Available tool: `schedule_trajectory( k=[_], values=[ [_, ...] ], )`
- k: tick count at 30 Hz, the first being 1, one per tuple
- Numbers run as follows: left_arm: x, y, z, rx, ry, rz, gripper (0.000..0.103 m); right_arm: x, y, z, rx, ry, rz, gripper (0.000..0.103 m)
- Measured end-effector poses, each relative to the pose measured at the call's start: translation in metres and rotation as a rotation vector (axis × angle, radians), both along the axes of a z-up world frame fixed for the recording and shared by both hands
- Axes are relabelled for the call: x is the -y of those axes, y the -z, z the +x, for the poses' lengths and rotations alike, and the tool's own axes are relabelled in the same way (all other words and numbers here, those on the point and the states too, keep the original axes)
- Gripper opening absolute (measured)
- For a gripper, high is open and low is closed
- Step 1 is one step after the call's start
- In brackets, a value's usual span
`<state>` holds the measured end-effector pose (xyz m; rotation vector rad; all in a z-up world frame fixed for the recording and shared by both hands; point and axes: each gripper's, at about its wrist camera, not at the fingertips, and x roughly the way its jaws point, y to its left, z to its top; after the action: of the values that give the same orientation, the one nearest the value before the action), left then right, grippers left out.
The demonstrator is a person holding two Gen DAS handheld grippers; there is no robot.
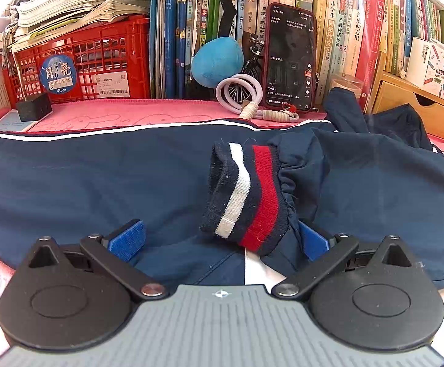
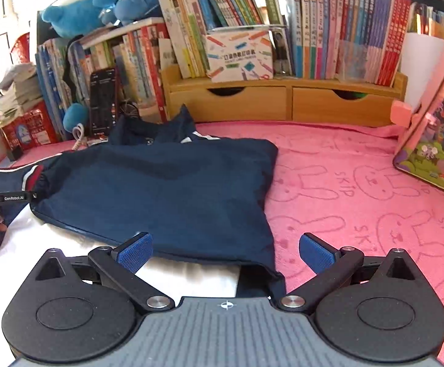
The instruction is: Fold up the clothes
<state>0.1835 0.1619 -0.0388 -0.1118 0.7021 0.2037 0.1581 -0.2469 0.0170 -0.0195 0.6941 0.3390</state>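
Navy jacket [image 1: 69,183] between wide left claw [image 1: 220,240].

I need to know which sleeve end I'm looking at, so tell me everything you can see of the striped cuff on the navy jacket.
The striped cuff is ribbed knit, navy with one white band and one wider red band, slightly fuzzy with lint. It ends a gathered navy sleeve folded across the jacket body and lies on it, its opening facing left. It sits between the open left gripper fingers, its lower edge near the right-hand pad; contact is unclear. The right wrist view shows it at the far left.
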Motion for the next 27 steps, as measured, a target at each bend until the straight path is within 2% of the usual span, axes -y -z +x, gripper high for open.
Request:
schedule_trajectory(
  k=[4,10,14,18,23,27],
  values=[
    [0.001,0.0,0.0,-0.001,0.0,0.003,0.103,-0.052,0.012,0.025,0.007,-0.032,-0.048,0.103],
    [0.0,-0.001,0.0,0.0,0.0,0.002,0.103,-0.089,0.043,0.051,-0.058,-0.025,-0.082,0.103],
    [0.0,-0.001,0.0,0.002,0.0,0.001,0.103,-0.09,0.059,0.053,-0.066,-0.016,-0.094,0.103],
    [-0.001,-0.001,-0.001,0.007,0.0,-0.006,0.103,-0.088,0.064,0.047,-0.018,-0.017,-0.082,0.103],
    [-0.005,-0.006,-0.01,0.018,0.03,-0.032,0.103,-0.089,0.064,0.05,-0.012,-0.014,-0.082,0.103],
    [-0.001,-0.019,-0.034,0.044,0.095,0.031,0.103,-0.088,0.063,0.05,-0.01,-0.012,-0.081,0.103]
  ],
)
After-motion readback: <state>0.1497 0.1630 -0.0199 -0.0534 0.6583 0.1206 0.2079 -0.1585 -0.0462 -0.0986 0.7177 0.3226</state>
